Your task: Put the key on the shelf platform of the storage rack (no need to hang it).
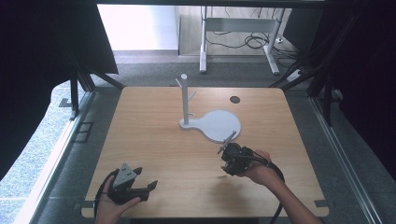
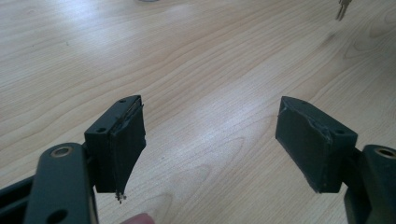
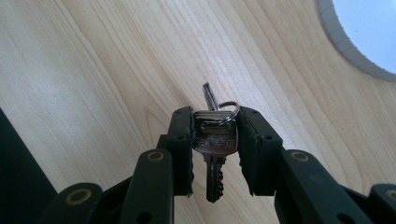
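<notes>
1. Because it carries everything, the tabletop (image 1: pixel 154 140) holds a white stand (image 1: pixel 212 123) with pegs near its centre.
2. The right claw (image 3: pixel 215 135), at five o'clock from the stand, is clamped on the keys (image 3: pixel 215 140), probably to hang them.
3. The left claw (image 2: pixel 210 140), at seven o'clock, waits with jaws apart and empty.

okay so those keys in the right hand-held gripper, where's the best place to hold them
By the flat head of the key, pads on its two broad faces, as the right hand-held gripper does now. That leaves the ring sticking out past the pads, free to slip over a peg on the white stand.
</notes>
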`<act>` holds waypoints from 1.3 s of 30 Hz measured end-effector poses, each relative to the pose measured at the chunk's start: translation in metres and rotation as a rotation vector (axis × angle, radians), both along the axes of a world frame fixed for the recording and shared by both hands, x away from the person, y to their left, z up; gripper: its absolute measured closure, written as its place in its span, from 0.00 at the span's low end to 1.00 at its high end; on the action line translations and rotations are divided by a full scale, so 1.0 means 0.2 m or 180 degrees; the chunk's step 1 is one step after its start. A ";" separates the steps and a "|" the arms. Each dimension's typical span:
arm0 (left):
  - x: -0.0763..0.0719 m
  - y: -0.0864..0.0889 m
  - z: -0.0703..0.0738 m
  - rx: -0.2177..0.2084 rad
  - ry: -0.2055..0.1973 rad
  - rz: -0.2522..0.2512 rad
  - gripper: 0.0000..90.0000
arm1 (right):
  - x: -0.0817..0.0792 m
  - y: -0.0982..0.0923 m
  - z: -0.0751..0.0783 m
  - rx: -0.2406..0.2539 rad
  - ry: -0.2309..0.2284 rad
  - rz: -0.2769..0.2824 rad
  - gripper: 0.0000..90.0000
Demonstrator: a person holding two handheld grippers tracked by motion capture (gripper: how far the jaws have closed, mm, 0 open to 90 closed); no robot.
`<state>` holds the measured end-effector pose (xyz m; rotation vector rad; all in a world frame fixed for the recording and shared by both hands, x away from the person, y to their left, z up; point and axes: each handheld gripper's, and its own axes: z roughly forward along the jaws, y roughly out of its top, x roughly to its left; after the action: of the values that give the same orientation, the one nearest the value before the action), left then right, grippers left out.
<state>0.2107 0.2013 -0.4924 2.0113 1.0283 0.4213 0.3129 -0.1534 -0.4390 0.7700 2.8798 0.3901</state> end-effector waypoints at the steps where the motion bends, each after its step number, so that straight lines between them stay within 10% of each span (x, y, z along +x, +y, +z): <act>1: 0.00 0.00 0.00 -0.0001 0.0000 0.0002 0.27 | 0.01 0.00 0.01 0.0001 -0.0007 0.0008 0.75; 39: 0.00 0.02 0.01 -0.0019 -0.0006 0.0020 0.27 | 0.20 -0.01 0.14 -0.0026 -0.0112 -0.0211 0.75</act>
<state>0.2104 0.2045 -0.4902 2.0026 1.0339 0.4229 0.3521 -0.1562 -0.4105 0.8460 2.8130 0.3800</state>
